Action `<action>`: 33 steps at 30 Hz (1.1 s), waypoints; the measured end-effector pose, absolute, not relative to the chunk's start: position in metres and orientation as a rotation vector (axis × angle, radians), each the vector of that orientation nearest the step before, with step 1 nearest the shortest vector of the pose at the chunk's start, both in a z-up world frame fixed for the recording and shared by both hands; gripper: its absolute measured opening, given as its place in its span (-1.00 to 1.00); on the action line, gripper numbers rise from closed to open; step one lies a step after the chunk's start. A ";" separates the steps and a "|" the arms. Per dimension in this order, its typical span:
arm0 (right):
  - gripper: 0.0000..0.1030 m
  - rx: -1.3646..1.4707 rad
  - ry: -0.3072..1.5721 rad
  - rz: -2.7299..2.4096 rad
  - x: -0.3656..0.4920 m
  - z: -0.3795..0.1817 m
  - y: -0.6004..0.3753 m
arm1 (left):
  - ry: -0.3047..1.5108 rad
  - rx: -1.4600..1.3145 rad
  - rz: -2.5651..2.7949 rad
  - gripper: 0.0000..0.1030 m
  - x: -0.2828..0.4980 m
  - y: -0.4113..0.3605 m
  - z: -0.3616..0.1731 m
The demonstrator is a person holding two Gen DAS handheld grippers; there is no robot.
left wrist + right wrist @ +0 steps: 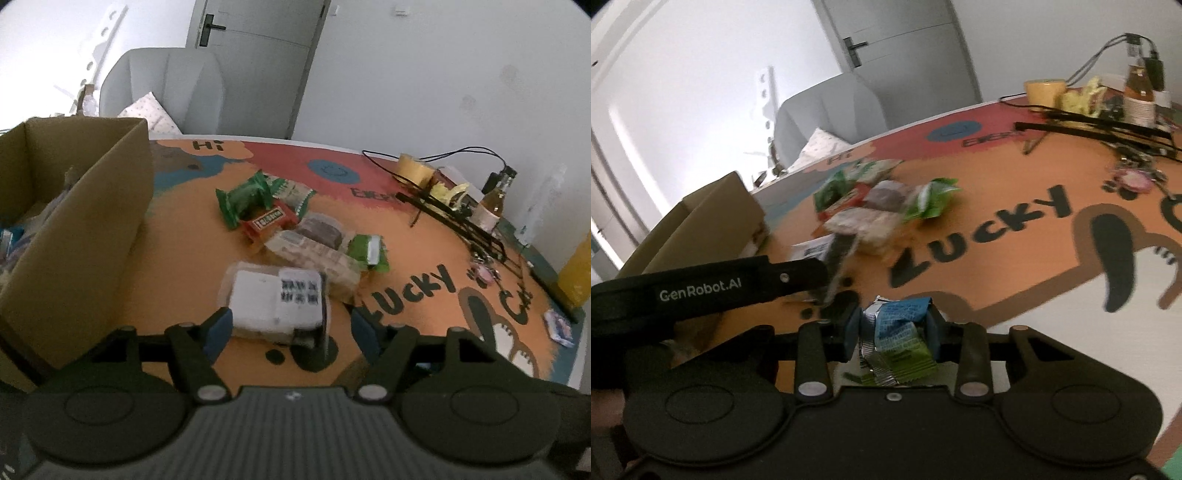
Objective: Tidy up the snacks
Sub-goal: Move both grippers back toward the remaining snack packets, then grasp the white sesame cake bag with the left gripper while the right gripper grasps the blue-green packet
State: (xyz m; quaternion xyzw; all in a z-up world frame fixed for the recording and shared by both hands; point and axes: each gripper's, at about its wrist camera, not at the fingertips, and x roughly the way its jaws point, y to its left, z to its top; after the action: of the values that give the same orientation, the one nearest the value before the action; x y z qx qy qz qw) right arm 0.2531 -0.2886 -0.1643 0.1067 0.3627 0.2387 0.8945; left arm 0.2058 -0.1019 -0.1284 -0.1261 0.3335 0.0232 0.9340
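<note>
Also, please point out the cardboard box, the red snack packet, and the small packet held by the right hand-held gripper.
cardboard box [85, 206], left wrist view, its outer side wall
red snack packet [269, 220], left wrist view, its label
small packet [899, 325], right wrist view, its blue middle

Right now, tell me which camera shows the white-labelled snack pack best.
The left wrist view. The white-labelled snack pack lies face-up between the open left gripper fingers, its label visible. In the right wrist view the pack is a blurred sliver, mostly hidden behind the left gripper.

Printed table mat [177, 258], cardboard box [92, 206], snack pkts [295, 236]; bottle [495, 203], yellow cup [413, 168]
</note>
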 end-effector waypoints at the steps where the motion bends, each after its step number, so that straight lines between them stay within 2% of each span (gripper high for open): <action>1: -0.32 0.225 0.751 0.485 0.254 -0.164 -0.292 | 0.683 -0.254 0.054 0.43 0.208 -0.102 -0.129; 18: -0.31 0.271 0.725 0.445 0.271 -0.169 -0.312 | 0.712 -0.233 0.124 0.71 0.239 -0.101 -0.150; 26: -0.29 0.271 0.722 0.447 0.273 -0.170 -0.311 | 0.697 -0.255 0.179 0.69 0.247 -0.094 -0.151; 30: -0.29 0.270 0.721 0.442 0.273 -0.169 -0.311 | 0.696 -0.221 0.225 0.52 0.244 -0.095 -0.151; 33: -0.26 0.261 0.723 0.430 0.272 -0.168 -0.307 | 0.707 -0.195 0.224 0.47 0.240 -0.098 -0.151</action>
State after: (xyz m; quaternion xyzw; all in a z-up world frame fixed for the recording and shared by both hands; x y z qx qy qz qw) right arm 0.2718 -0.3070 -0.1681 0.1264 0.3499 0.2083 0.9045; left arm 0.2403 -0.0976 -0.1511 -0.0949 0.3449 0.1095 0.9274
